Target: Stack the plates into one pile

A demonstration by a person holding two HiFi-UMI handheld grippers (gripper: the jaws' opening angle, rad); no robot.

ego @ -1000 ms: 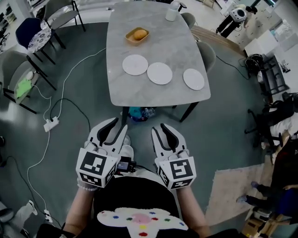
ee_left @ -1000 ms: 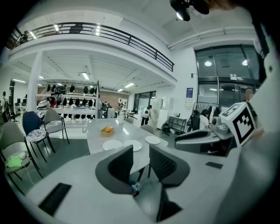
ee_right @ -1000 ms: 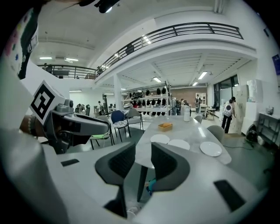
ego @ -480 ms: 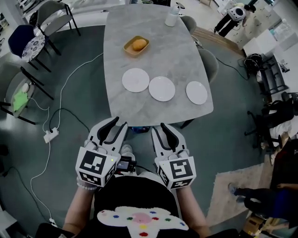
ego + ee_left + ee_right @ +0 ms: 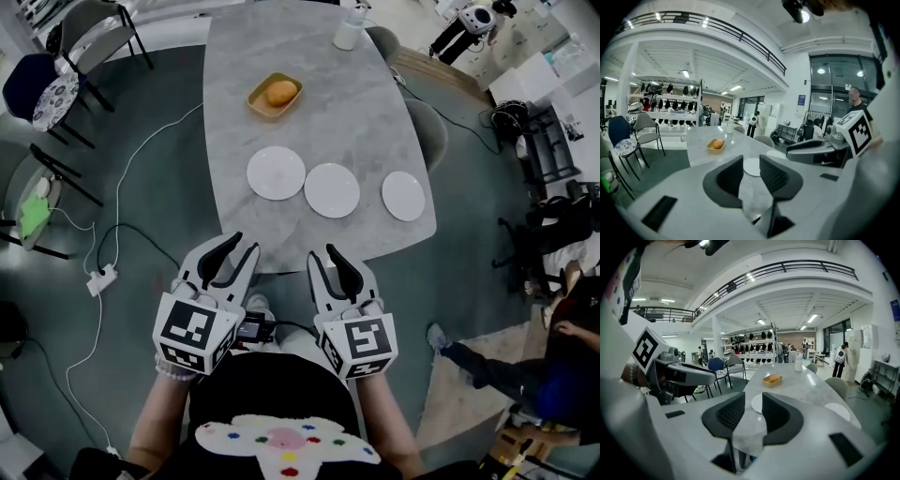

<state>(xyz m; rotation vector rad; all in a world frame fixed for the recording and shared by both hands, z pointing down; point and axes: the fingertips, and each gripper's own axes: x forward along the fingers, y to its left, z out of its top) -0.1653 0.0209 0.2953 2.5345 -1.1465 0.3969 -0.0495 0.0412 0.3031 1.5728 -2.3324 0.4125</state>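
Looking down at this one, the big grey table (image 5: 347, 122) fills the upper middle of the frame and nothing's been stacked yet. Below it, in the lower middle, the left gripper (image 5: 242, 246) and right gripper (image 5: 322, 253) hang side by side just short of the table's near edge. Both have their jaws partway apart with nothing between them. The three white plates sit in a loose row across the near half of the table, none touching: left plate (image 5: 276, 172), middle plate (image 5: 331, 190) just beside it, and right plate (image 5: 403, 196) a bit further off. A small yellow bowl (image 5: 274, 94) with something orange in it sits above the left plate. My guess is the plates are stiff, smooth, kinda slippery and chippable. They lie flat, so the rim is the only place to grab: one jaw over the lip, one under.
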